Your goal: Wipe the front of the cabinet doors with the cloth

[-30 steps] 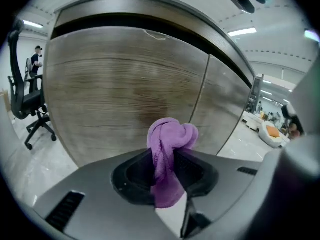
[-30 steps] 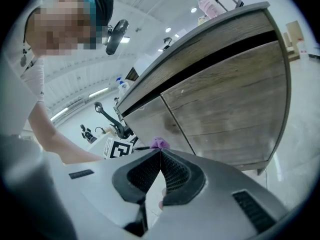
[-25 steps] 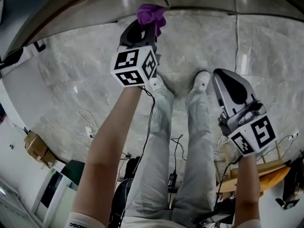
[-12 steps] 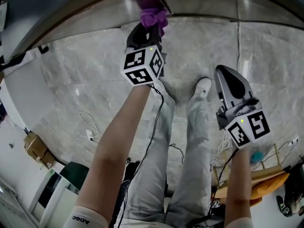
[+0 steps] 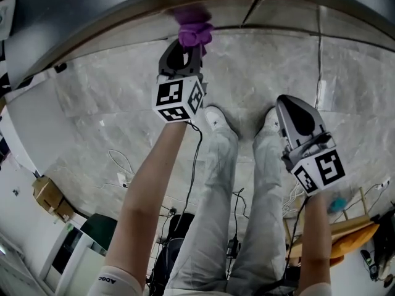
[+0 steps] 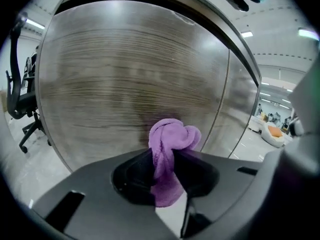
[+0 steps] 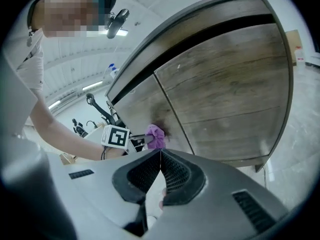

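A bunched purple cloth (image 5: 194, 28) (image 6: 170, 140) (image 7: 155, 136) is pinched in my left gripper (image 5: 188, 42) (image 6: 164, 156) and pressed against the brown wood-grain cabinet door (image 6: 125, 79) (image 7: 145, 101). The seam between two doors (image 5: 250, 11) runs just right of the cloth in the head view. My right gripper (image 5: 289, 106) (image 7: 160, 154) hangs lower at the right, jaws shut with nothing between them, apart from the second door (image 7: 235, 94).
A grey marble floor (image 5: 111, 103) lies below, with the person's legs and white shoes (image 5: 216, 117) between the grippers. Cables, a cardboard box (image 5: 46, 193) and an orange item (image 5: 355, 236) sit at the lower edges. An office chair (image 6: 20, 104) stands left of the cabinet.
My left gripper with the cloth has shifted along the door, first up and right, then slightly back left. The right gripper has stayed about where it was.
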Demonstrator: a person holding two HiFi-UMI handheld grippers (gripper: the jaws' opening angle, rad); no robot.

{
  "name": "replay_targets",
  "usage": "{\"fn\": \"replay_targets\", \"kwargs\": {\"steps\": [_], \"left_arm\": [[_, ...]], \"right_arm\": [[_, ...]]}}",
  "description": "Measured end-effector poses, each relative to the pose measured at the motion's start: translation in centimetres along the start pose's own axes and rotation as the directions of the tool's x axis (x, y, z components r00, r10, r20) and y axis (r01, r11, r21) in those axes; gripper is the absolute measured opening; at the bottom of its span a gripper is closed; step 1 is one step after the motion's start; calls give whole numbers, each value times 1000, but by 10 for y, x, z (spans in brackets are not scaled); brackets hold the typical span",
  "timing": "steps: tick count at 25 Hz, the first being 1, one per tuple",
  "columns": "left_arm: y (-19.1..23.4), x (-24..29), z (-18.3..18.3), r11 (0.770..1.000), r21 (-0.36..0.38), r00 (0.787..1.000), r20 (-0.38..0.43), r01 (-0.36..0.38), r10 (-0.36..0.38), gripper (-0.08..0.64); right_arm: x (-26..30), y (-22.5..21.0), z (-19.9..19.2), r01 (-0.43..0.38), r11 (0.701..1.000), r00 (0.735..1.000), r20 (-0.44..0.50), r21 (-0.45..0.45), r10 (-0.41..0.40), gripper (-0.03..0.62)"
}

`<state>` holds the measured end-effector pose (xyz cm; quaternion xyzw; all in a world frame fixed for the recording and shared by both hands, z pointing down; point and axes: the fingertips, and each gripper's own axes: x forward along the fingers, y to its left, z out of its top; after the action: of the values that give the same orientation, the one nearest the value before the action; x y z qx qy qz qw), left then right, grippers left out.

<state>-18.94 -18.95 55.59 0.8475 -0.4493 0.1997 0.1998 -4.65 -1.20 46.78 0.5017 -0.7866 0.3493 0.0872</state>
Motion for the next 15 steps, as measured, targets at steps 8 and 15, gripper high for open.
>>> {"fn": "replay_targets", "kwargs": {"steps": [8,15], "left_arm": [[88,-24,-11,997,15,997,-22,-73,73,107],[143,-41,-19,992,22,991,-38,-124,125,106]], "right_arm": [[39,35,-32,-44,999,996,-71,27,45,28],[75,39,-8,-41,996,999,-4,84,41,28]]}}
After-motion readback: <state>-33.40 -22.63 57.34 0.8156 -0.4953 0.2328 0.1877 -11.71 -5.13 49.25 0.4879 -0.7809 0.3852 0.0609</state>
